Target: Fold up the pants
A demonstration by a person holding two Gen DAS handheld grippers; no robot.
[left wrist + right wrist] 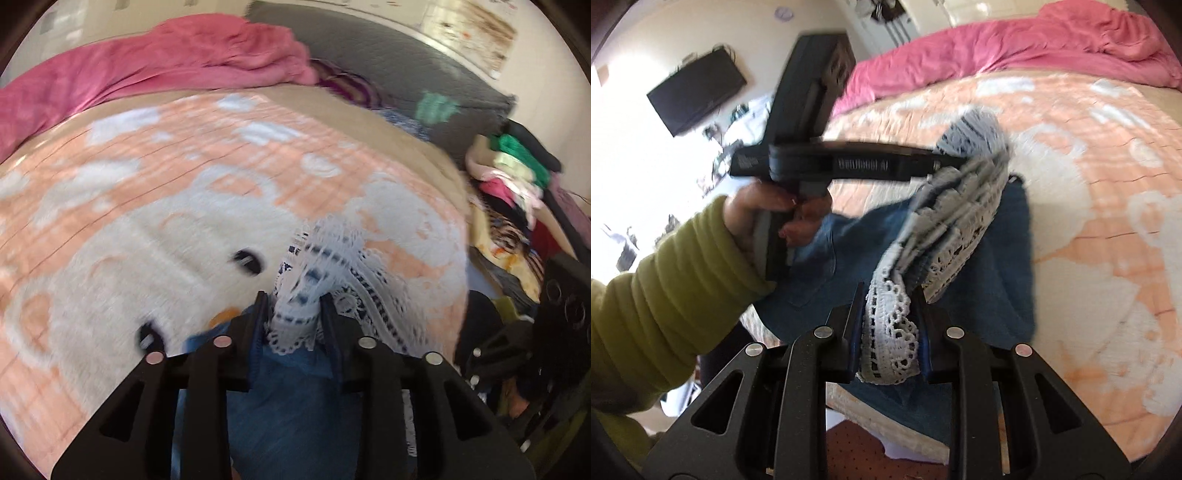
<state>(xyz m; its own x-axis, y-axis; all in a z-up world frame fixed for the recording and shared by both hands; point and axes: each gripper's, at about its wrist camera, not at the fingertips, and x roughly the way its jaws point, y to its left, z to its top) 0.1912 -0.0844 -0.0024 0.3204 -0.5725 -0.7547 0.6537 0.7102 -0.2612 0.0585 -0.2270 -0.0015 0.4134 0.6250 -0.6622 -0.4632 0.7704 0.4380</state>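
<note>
Both tools [293, 301] [888, 291] clamped on pants [964, 229]

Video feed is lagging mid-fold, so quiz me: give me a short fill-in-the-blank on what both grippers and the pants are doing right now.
1. Both grippers, left and right, are shut on the white ____ hem of the pants.
2. The pants are made of blue ____.
3. The pants lie on a peach and white ____.
4. The crumpled cover at the far side of the bed is ____.

Missing words: lace; denim; blanket; pink
</note>
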